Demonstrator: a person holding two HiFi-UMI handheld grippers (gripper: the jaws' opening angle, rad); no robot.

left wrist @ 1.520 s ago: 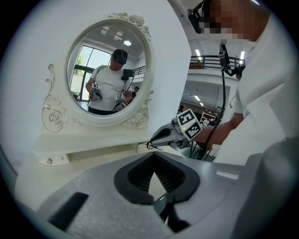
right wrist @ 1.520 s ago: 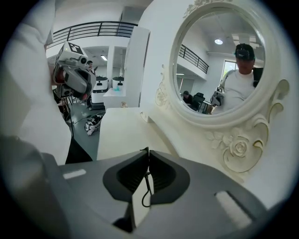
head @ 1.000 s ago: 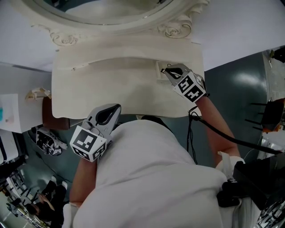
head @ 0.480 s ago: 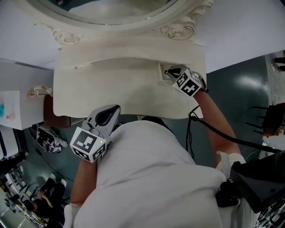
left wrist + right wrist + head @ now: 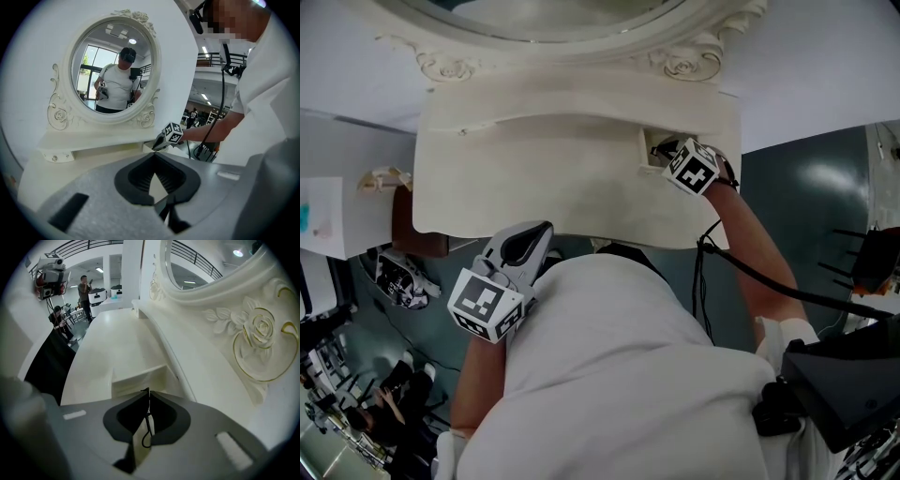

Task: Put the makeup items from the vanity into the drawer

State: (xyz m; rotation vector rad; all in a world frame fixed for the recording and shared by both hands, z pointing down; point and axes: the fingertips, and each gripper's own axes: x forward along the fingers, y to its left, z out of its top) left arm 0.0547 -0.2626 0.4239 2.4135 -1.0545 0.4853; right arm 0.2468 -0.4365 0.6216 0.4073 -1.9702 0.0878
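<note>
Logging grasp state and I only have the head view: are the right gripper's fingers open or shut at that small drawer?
Observer: In its own view, the right gripper has its fingers shut. The tips meet just in front of the open small drawer.
Operator: Holding anything?
Observer: Only a thin dark loop shows in the gap below the tips. I can't tell what it is.
Operator: And the left?
Observer: The left gripper also has its fingers shut, with nothing between them.
</note>
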